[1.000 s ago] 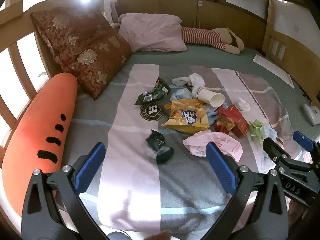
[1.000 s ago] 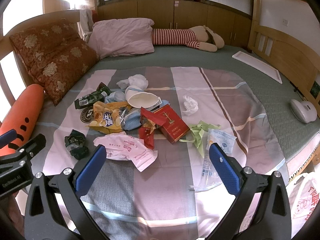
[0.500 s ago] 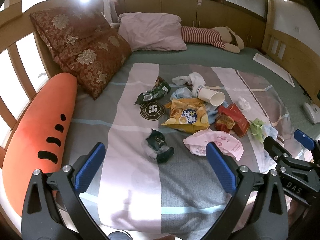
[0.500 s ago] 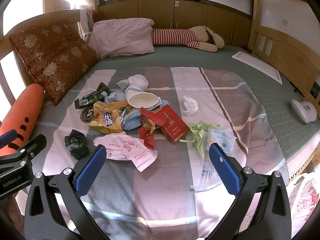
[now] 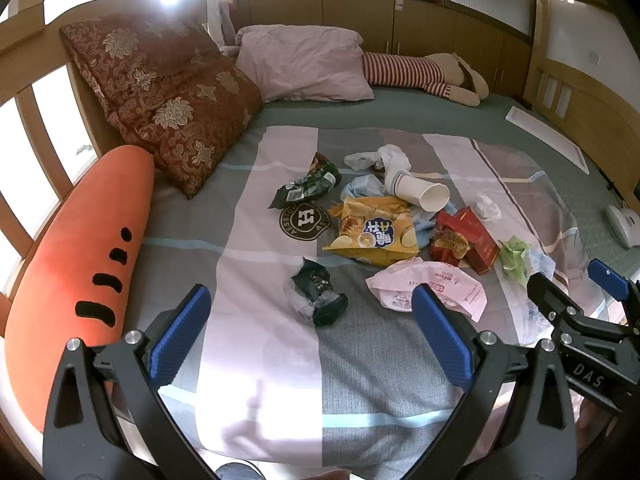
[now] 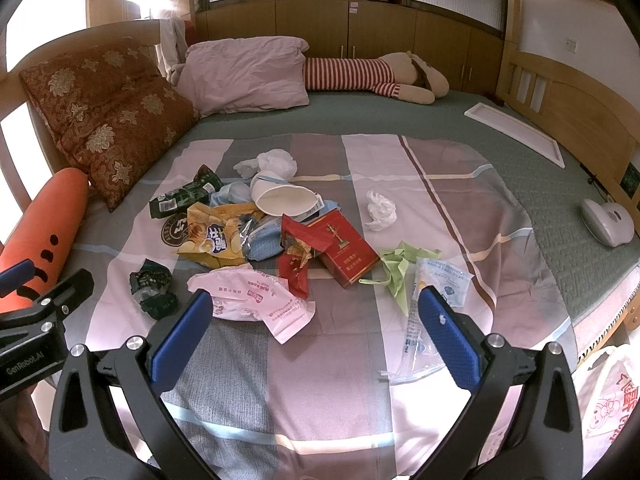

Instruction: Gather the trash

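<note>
Trash lies scattered on the striped bedspread (image 5: 272,344): a crumpled dark green wrapper (image 5: 318,298), a yellow chip bag (image 5: 374,230), a white paper cup (image 5: 418,192), a red box (image 6: 346,250), a pink plastic bag (image 6: 256,300), a green paper scrap (image 6: 394,268), a clear packet (image 6: 424,320) and a white tissue (image 6: 380,210). My left gripper (image 5: 310,332) hovers open just short of the dark green wrapper. My right gripper (image 6: 314,328) is open above the near edge of the pink bag. Nothing sits between either pair of fingers.
An orange carrot cushion (image 5: 76,248) lies at the left, with red patterned pillows (image 5: 168,96) and a pink pillow (image 5: 304,64) behind. A striped plush toy (image 6: 368,76) rests at the back. A white device (image 6: 608,222) sits right; a white bag (image 6: 604,408) hangs off the bed's corner.
</note>
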Tool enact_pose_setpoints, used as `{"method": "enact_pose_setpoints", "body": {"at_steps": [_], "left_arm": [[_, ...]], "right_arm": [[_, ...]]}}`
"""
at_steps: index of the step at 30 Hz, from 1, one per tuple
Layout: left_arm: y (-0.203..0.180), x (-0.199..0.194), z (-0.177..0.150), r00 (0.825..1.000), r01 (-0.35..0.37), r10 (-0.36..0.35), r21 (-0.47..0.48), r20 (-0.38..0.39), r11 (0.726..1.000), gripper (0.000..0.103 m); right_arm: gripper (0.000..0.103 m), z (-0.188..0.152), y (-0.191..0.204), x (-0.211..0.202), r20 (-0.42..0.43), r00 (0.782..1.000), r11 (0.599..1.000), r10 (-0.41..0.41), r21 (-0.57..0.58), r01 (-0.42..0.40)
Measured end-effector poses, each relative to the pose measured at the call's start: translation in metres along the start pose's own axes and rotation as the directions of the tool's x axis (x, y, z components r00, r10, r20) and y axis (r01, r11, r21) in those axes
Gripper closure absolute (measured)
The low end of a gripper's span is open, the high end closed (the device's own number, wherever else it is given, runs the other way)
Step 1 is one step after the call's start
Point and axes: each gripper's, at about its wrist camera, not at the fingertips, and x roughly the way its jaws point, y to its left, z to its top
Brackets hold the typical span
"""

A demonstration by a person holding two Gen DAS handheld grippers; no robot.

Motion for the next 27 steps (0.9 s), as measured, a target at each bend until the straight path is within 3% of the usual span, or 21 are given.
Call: {"method": "enact_pose_setpoints", "body": {"at_steps": [27], "left_arm": [[0.0017,0.0018,-0.0008,1.0,0.011,-0.011,-0.006,-0.01,1.0,0.003]], "right_arm": [[0.002,-0.0001,0.0003,0.0007,-0.002,1.0,1.0,0.001,-0.001,-0.001]]}}
